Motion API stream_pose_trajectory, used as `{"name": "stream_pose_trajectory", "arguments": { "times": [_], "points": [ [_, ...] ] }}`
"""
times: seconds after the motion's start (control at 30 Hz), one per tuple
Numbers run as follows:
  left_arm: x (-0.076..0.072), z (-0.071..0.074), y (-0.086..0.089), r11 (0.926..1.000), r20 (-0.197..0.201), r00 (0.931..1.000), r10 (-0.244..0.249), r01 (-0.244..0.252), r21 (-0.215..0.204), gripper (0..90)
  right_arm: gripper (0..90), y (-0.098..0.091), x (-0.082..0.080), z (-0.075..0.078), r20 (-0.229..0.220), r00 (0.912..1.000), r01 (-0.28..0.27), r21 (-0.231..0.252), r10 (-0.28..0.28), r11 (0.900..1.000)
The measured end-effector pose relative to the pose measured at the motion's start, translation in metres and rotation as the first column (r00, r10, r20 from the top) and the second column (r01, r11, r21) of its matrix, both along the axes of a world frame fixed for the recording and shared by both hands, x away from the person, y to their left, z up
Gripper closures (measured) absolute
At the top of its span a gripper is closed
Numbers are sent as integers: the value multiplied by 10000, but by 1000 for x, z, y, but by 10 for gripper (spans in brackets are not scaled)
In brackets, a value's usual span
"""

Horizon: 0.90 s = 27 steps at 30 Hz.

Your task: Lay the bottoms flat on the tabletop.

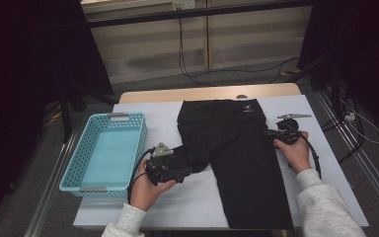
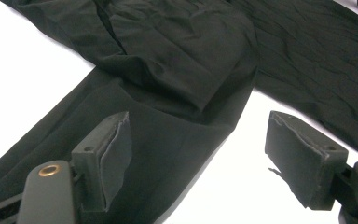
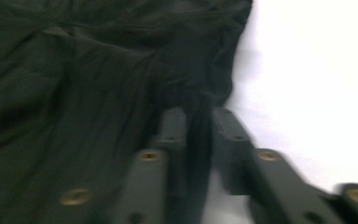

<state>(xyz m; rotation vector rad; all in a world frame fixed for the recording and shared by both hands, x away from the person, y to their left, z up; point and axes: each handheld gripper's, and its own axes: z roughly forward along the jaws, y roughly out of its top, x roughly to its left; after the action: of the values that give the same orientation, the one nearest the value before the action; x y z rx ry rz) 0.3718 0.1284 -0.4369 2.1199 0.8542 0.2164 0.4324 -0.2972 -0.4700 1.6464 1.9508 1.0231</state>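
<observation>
White-topped table (image 1: 197, 207): black trousers (image 1: 237, 148) spread flat, turquoise basket (image 1: 106, 153) at left.

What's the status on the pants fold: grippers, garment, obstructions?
Left gripper open over folded leg. Right gripper pinched on black pants edge. Basket off left, nothing blocking.

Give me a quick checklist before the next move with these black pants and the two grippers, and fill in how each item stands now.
1. Right gripper has the right edge of the black pants: ok, jaws close together with a fold of cloth pinched between them.
2. Left gripper ready to grab: ok, jaws wide apart, nothing between the pads.
3. Left gripper lined up on cloth: ok, the folded-over left leg lies just ahead of it, one jaw over the cloth.
4. Pants flat on the table: not ok, the left leg is bunched and folded across.
5. Blue basket free to take the pants: ok, nothing in it.
6. Firmness of the right grip: cannot tell, the right gripper view is blurred.
</observation>
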Motion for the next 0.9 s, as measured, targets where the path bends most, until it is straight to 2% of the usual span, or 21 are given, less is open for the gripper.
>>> {"name": "stream_pose_trajectory", "arguments": {
  "times": [0.03, 0.07, 0.1, 0.13, 0.27, 0.63, 0.67, 0.73, 0.87, 0.9],
  "points": [
    [0, 0, 0, 10000, 7, 10000, 1, -1, 11, 231, 801, 0, 1, -1, 40, 10000, -35, 10, 35, 10000],
    [0, 0, 1, 10000, -22, 10000, 45, -45, -54, 232, 866, -1, 1, -1, 40, 10000, -74, 52, 73, 10000],
    [0, 0, 1, 10000, 20, 10000, 54, -54, -30, 231, 899, -3, 1, -1, -49, 9999, -126, 245, 127, 9996],
    [0, 1, 2, 10000, 2, 10000, 38, -38, -37, 231, 900, -4, 2, -1, -100, 9998, -179, 412, 183, 9990],
    [0, 3, 2, 9999, 36, 10000, 82, -82, -105, 231, 900, -9, 3, 1, -278, 9991, -317, 338, 327, 9989],
    [0, 3, 4, 9999, 58, 9999, 105, -105, -51, 227, 900, -40, 3, 3, -493, 9983, 341, 470, -318, 9983],
    [0, 3, 4, 9999, 62, 9999, 112, -112, -59, 226, 900, -42, 3, 2, -509, 9981, 371, 601, -341, 9975],
    [1, 2, 4, 9999, 146, 9998, 123, -123, -47, 223, 900, -45, 3, 4, -492, 9979, 440, 295, -425, 9986],
    [3, -1, 6, 9998, 123, 9998, 143, -144, 101, 214, 900, -47, 2, 3, -482, 9973, 562, 307, -546, 9979],
    [3, -2, 6, 9997, 132, 9998, 166, -168, 163, 207, 871, -47, 2, 3, -469, 9974, 570, 408, -551, 9975]
  ]
}}
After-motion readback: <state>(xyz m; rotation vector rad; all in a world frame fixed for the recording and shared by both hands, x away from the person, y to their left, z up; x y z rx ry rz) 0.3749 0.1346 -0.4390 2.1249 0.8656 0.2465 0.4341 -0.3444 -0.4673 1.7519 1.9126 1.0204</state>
